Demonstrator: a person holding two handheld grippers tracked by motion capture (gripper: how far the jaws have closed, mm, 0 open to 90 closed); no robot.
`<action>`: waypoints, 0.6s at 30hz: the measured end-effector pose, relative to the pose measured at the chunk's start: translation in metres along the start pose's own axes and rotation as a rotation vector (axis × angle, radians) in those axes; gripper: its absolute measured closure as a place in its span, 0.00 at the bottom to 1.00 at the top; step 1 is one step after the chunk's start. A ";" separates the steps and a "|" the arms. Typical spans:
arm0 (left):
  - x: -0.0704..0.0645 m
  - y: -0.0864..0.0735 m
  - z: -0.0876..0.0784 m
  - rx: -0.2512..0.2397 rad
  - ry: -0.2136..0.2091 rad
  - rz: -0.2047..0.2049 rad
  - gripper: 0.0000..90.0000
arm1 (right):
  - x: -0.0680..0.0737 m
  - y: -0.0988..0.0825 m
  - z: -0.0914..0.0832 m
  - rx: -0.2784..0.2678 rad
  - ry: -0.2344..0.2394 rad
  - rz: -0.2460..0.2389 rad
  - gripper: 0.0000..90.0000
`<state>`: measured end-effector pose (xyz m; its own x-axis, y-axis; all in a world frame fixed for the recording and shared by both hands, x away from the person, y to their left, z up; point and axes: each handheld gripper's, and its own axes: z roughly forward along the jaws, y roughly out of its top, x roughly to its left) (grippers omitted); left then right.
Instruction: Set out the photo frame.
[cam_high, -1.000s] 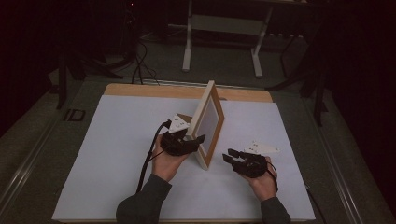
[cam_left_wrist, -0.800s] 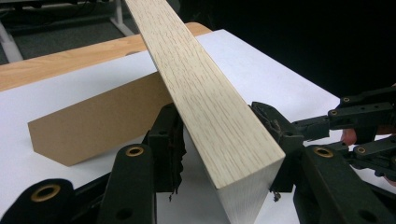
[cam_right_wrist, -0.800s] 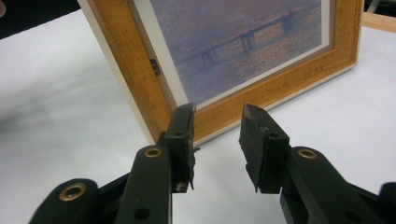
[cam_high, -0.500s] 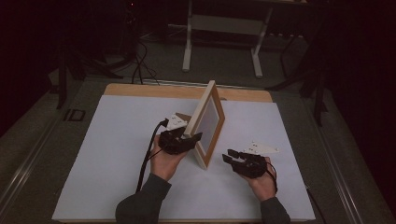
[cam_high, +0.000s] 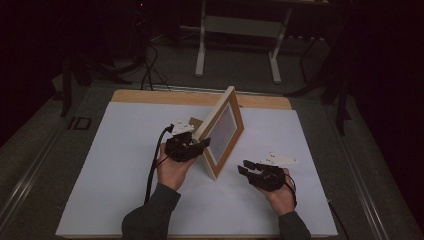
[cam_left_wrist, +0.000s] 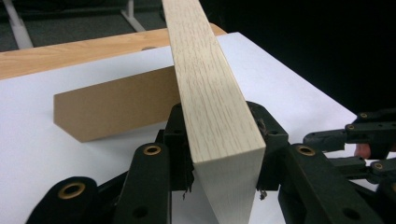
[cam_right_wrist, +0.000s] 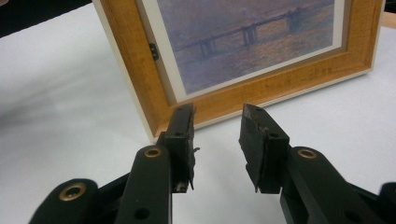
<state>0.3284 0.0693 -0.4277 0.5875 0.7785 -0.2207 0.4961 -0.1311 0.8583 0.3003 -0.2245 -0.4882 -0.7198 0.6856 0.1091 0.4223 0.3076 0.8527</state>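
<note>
Standing on its lower edge near the middle of the white table cover (cam_high: 115, 165), the picture frame (cam_high: 223, 131) leans back on its brown cardboard stand (cam_left_wrist: 116, 107), and its long side runs from near the person toward the far edge of the table. The left gripper (cam_high: 192, 146) is the nearer one: its jaws have just been closing, and in the left gripper view they now press on both faces of the pale wooden side of the frame, so it holds the frame. The right gripper (cam_high: 248, 171) waits just beside the near lower corner, not touching; its jaws stand partly apart with nothing between them, pointing at the picture side. I see no container on the table. I think the next move depends on the left grip, because the frame can tip sideways.
</note>
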 end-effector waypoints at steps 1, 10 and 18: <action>0.001 0.000 0.000 -0.002 -0.001 -0.004 0.74 | 0.000 0.000 0.000 0.000 0.000 0.000 0.72; 0.009 0.000 0.001 -0.021 -0.009 -0.041 0.76 | -0.001 -0.001 0.000 -0.002 -0.002 0.002 0.72; 0.006 -0.005 0.002 -0.074 0.017 -0.072 0.77 | -0.001 0.000 -0.001 -0.005 -0.004 0.002 0.72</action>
<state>0.3306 0.0740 -0.4344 0.5406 0.7948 -0.2757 0.4880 -0.0294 0.8723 0.3007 -0.2263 -0.4880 -0.7172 0.6884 0.1086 0.4204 0.3030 0.8552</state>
